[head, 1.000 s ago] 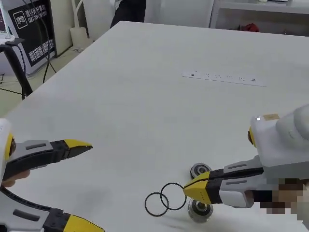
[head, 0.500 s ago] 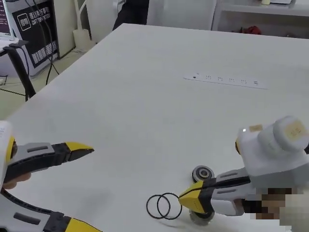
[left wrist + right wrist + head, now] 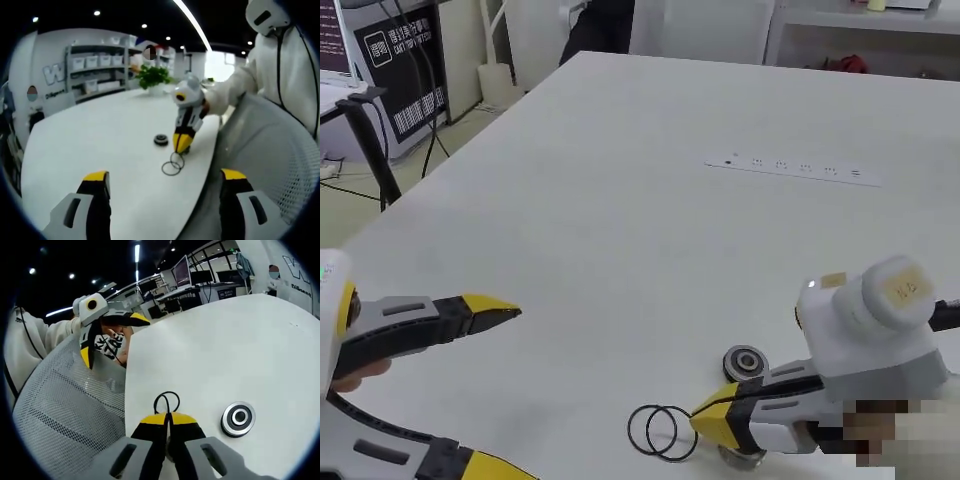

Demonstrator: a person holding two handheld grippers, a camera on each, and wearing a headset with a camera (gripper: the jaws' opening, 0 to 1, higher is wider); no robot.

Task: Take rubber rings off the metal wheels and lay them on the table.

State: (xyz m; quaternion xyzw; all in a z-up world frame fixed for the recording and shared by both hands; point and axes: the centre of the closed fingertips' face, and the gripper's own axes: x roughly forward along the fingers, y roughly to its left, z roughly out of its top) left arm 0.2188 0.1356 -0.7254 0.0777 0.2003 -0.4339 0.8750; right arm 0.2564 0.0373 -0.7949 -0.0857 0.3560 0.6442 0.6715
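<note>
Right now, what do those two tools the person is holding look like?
They match. The left gripper and the right gripper each have a pale grey-white body and two long black jaws with yellow pointed ends. The person wears white sleeves.

The worktop (image 3: 620, 200) is plain white. The two rubber rings (image 3: 660, 432) near its front edge are black. The metal wheel (image 3: 745, 362) is silver with a black band around a silver hub. The left gripper (image 3: 523, 395) and the right gripper (image 3: 705, 418) have yellow-tipped black jaws and pale grey bodies. The power strip (image 3: 790, 168) is white.
</note>
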